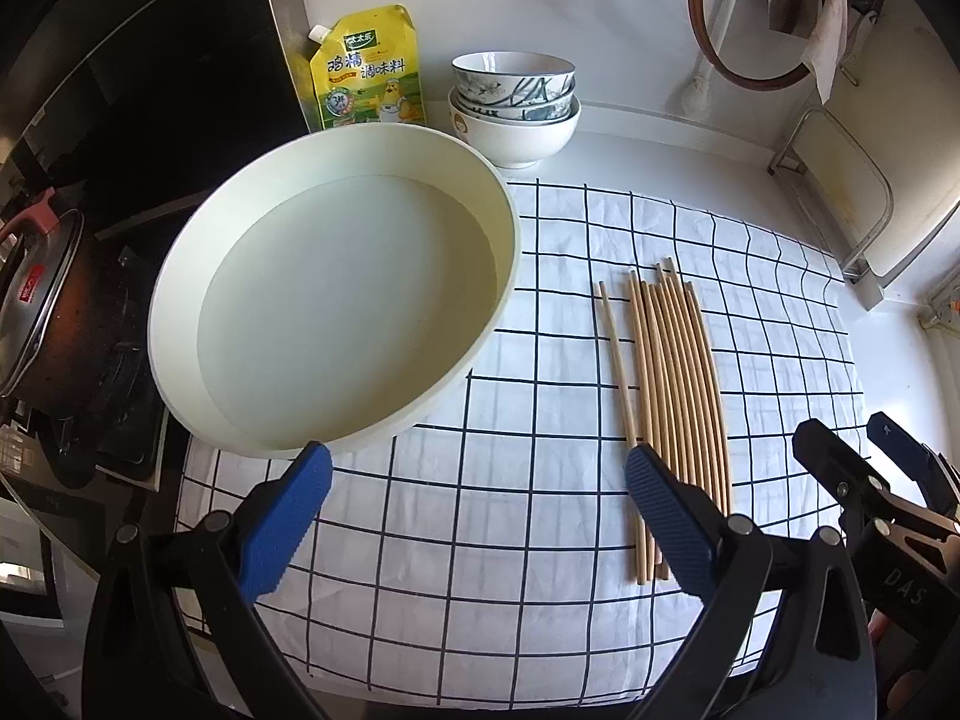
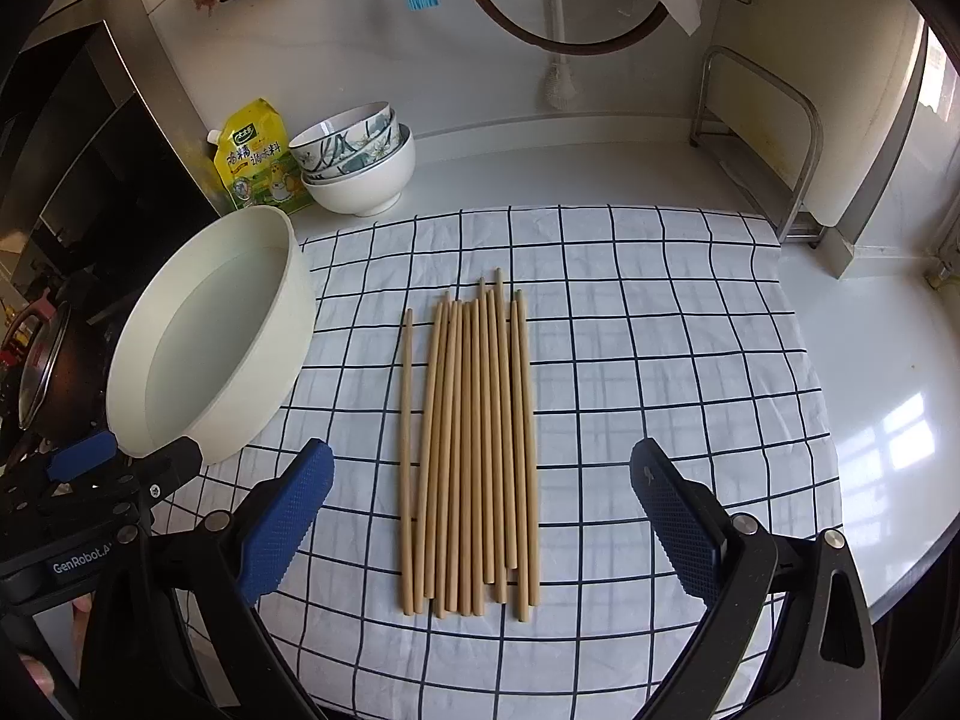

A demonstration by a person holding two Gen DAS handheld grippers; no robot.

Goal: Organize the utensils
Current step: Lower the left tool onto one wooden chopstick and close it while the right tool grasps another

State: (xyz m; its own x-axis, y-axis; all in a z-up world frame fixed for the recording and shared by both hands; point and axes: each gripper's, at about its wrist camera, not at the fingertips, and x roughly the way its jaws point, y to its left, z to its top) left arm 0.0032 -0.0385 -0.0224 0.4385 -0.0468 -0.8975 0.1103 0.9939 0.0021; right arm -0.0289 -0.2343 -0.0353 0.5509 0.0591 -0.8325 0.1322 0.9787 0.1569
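Observation:
Several wooden chopsticks (image 2: 474, 450) lie side by side on a white checked cloth (image 2: 660, 360); one lies slightly apart at the left. They also show in the left wrist view (image 1: 672, 390). A round cream basin (image 1: 336, 300) sits at the cloth's left edge, also seen in the right wrist view (image 2: 210, 348). My left gripper (image 1: 477, 474) is open and empty, between basin and chopsticks. My right gripper (image 2: 480, 480) is open and empty, above the near ends of the chopsticks.
Stacked bowls (image 1: 513, 102) and a yellow seasoning pouch (image 1: 366, 69) stand at the back. A stove with a dark pot (image 1: 42, 312) is at the left. A metal rack (image 2: 762, 138) stands at the back right. White counter (image 2: 888, 420) lies right of the cloth.

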